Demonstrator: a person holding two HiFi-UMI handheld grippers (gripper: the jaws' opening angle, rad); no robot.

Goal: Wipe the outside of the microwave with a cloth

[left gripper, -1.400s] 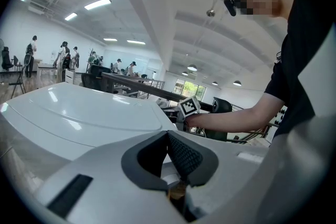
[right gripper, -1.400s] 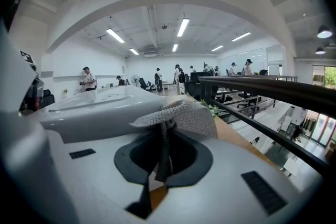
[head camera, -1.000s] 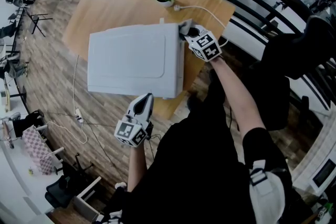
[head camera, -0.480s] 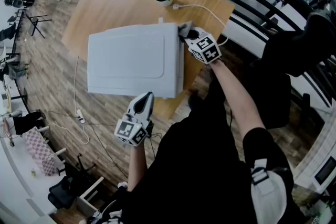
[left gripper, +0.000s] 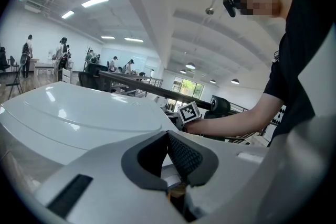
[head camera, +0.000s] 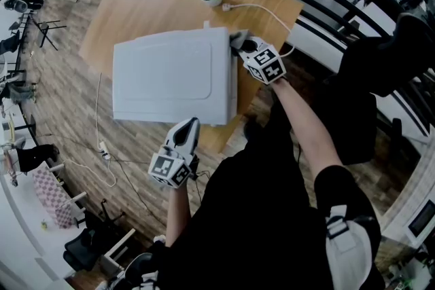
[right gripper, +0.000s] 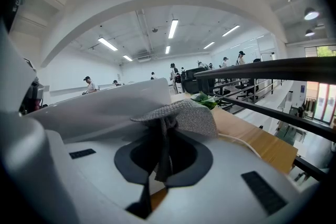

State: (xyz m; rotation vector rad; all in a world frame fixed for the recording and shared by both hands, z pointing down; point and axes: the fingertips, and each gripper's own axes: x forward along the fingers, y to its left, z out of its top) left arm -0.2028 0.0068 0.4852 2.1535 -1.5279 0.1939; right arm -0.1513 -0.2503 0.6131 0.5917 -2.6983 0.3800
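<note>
The limp grey woven cloth (right gripper: pixel 191 113) is bunching against the far right top corner of the white boxy microwave (head camera: pixel 170 75). The right gripper (head camera: pixel 242 44) is pinching one fold. It looks soft and light, so that pinch should be enough. The left gripper (head camera: pixel 189 125) is hovering by the near edge, jaws together on nothing.

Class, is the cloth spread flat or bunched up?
Bunched: the cloth gathers into folds where the right tool pinches it, at the microwave's corner.
</note>
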